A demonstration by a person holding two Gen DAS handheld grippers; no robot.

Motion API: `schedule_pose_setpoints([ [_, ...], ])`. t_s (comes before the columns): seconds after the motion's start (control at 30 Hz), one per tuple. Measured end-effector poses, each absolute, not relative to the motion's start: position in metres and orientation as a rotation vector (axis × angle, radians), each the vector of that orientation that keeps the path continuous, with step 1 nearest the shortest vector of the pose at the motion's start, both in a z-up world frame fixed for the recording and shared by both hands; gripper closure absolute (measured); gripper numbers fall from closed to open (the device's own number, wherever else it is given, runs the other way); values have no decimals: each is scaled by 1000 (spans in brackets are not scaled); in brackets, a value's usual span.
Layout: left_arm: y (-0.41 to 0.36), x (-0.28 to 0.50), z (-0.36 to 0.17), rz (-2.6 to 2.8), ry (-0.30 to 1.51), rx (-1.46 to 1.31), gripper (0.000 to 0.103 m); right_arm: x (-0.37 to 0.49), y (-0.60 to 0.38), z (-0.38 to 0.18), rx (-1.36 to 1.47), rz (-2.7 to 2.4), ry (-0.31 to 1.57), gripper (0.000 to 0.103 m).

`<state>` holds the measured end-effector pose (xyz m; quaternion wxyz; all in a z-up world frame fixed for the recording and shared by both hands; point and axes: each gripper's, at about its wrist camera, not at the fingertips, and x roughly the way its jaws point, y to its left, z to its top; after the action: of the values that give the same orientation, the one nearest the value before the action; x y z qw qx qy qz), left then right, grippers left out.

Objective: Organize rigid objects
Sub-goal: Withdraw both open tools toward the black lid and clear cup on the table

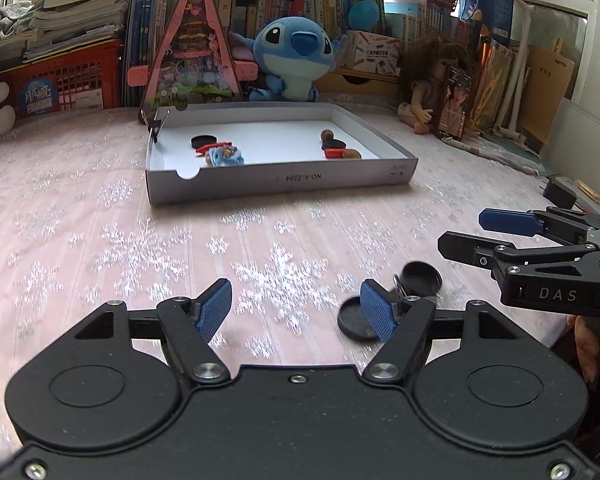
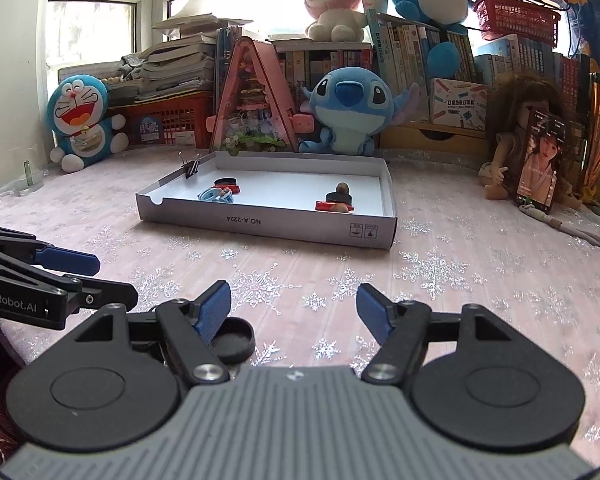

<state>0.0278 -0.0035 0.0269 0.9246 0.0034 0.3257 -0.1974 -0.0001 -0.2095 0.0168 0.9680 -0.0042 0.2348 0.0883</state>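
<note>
While flat, the box (image 2: 268,226) lies lengthwise left-right.

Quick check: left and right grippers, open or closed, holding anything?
Left gripper: open, nothing between the pads.
Right gripper: open, holding nothing.

Two black round caps (image 1: 422,278) lie flat at the counter's near edge; more small pieces sit inside the shallow white box (image 1: 280,182) mid-counter.
</note>
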Motion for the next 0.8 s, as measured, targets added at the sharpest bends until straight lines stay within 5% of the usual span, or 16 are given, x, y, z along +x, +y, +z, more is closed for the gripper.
schedule_pose_setpoints([
  [0.33, -10, 6, 18, -449, 671, 36, 39, -26, -206, 11, 15, 195, 479, 23],
  [0.53, -24, 5, 14, -475, 660, 67, 60, -32, -204, 7, 20, 195, 483, 23],
  [0.8, -36, 10, 9, -453, 638, 79, 70, -34, -205, 4, 27, 198, 496, 23],
])
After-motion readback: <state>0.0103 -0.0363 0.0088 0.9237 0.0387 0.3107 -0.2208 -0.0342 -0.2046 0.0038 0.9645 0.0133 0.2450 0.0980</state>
